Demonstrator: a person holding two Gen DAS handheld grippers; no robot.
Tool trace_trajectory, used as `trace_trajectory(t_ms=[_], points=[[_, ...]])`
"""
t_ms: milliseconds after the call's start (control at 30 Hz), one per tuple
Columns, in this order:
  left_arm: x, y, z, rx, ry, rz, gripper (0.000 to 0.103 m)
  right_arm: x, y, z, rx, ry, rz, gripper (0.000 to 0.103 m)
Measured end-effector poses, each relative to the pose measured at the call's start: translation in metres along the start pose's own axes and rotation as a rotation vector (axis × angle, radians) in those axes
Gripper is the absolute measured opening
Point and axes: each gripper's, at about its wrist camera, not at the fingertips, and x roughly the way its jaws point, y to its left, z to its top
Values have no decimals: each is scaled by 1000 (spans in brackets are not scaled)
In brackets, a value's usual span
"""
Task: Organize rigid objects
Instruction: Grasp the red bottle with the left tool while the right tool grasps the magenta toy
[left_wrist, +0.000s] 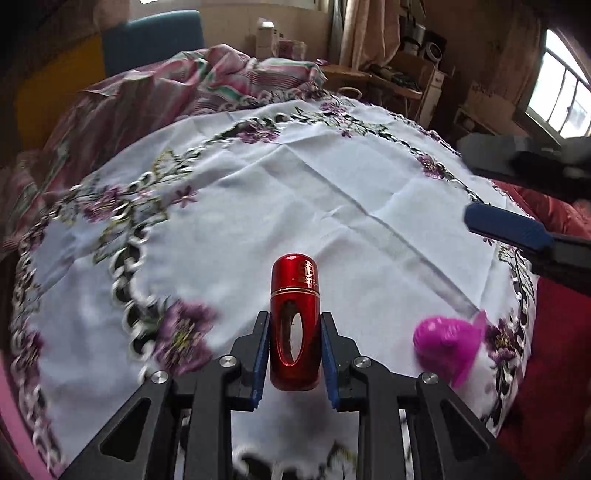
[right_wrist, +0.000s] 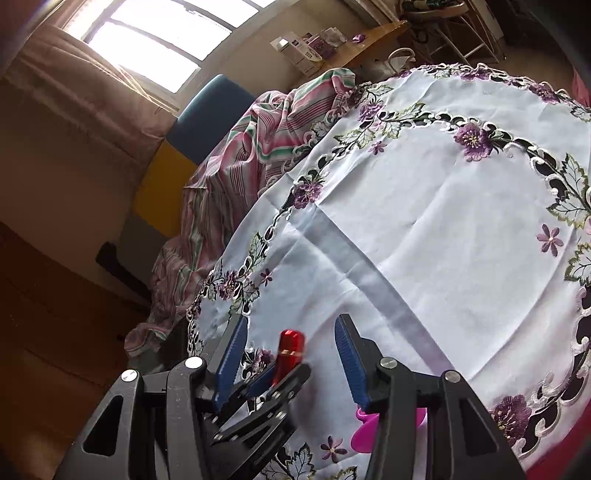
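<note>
A shiny red metal capsule (left_wrist: 294, 321) with an oval window stands upright between the blue pads of my left gripper (left_wrist: 295, 317), which is shut on its lower half. From the right wrist view the same capsule (right_wrist: 291, 345) shows in my left gripper (right_wrist: 288, 369). A bright pink plastic piece (left_wrist: 447, 343) lies on the cloth to the right of the capsule. My right gripper (right_wrist: 291, 321) hovers open with nothing between its jaws, and the pink piece (right_wrist: 364, 434) is partly hidden behind its right finger. One of its blue fingers (left_wrist: 506, 225) reaches in from the right edge.
A white tablecloth (left_wrist: 295, 184) with purple embroidered flowers covers the round table. Striped pink and green fabric (left_wrist: 221, 74) is heaped at the far edge. Red cloth (left_wrist: 554, 350) lies past the right rim. A blue and yellow chair (right_wrist: 207, 110) stands behind.
</note>
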Motion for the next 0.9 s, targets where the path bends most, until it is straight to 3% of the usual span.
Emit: trace_trajectory(t_ms=[233, 433, 567, 667, 900], points=[[-51, 4, -38, -69, -51, 17, 26, 15, -2, -2, 6, 74, -71, 50], [-82, 14, -64, -143, -77, 23, 26, 40, 1, -7, -36, 248, -112, 50], [-101, 24, -77, -175, -100, 31, 26, 55, 12, -13, -151, 366, -196, 50], [-112, 32, -83, -205, -118, 28, 26, 65, 26, -18, -314, 452, -317, 50], [-133, 39, -96, -236, -151, 21, 26, 88, 43, -27, -583, 626, -479, 50]])
